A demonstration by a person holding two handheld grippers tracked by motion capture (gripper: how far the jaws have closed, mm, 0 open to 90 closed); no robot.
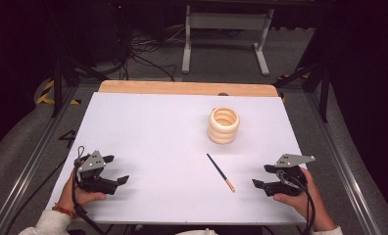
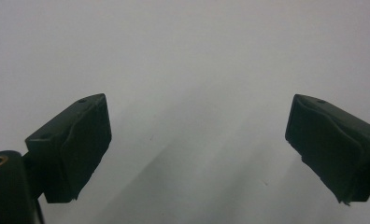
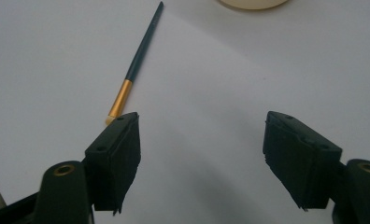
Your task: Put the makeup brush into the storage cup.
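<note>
A thin dark stick with a gold end (image 1: 220, 172) lies on the white table (image 1: 153, 142), slanting toward the front right. Behind it stands a cream ribbed ring-shaped holder (image 1: 224, 125), upright. My right gripper (image 1: 262, 176) is at the front right, open, a short way right of the stick's gold end. In the right gripper view the stick (image 3: 137, 65) runs up past the left jaw of the right gripper (image 3: 202, 158), and the holder's base (image 3: 253, 3) shows at the top edge. My left gripper (image 1: 116, 169) is open at the front left; in the left gripper view the left gripper (image 2: 197, 144) holds nothing over bare table.
A wooden strip (image 1: 187, 88) borders the table's far edge. Metal rails (image 1: 339, 161) run along both sides. A white frame (image 1: 226, 29) and cables stand on the floor beyond.
</note>
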